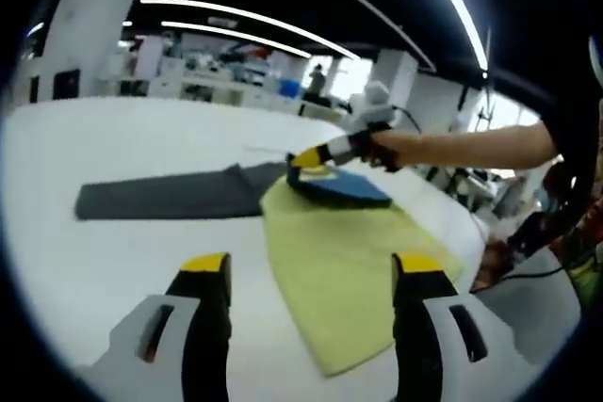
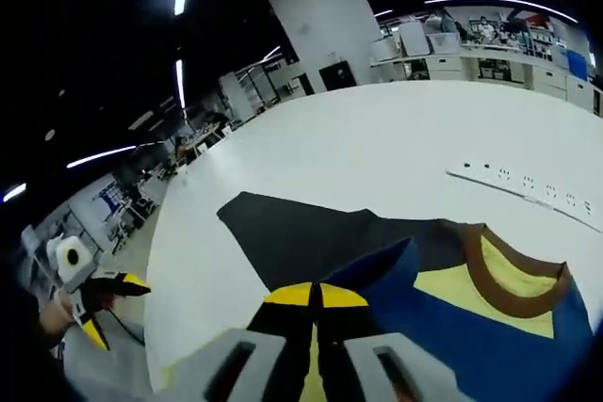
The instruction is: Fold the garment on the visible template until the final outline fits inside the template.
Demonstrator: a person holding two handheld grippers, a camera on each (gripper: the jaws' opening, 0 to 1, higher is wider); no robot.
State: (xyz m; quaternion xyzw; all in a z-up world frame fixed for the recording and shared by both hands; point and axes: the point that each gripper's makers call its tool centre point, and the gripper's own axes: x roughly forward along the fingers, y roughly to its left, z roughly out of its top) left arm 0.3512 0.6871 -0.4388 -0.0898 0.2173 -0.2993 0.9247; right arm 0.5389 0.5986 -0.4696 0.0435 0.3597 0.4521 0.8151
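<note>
A yellow-green garment (image 1: 330,261) lies on the white table, its blue part (image 1: 344,190) folded up at the far end. In the right gripper view it shows blue and yellow with a brown collar (image 2: 509,280). The dark grey template (image 1: 170,197) (image 2: 301,233) lies flat, partly under the garment. My right gripper (image 2: 316,296) (image 1: 311,159) is shut on the garment's blue edge and holds it a little above the table. My left gripper (image 1: 313,265) hovers open over the garment's near end, holding nothing. It also appears in the right gripper view, small, off the table's left edge (image 2: 104,300).
The white table (image 1: 122,148) stretches far to the left and back. A white strip with dark marks (image 2: 528,185) lies on it at the right. The person's arm (image 1: 471,146) reaches in from the right. Desks and shelves stand beyond the table.
</note>
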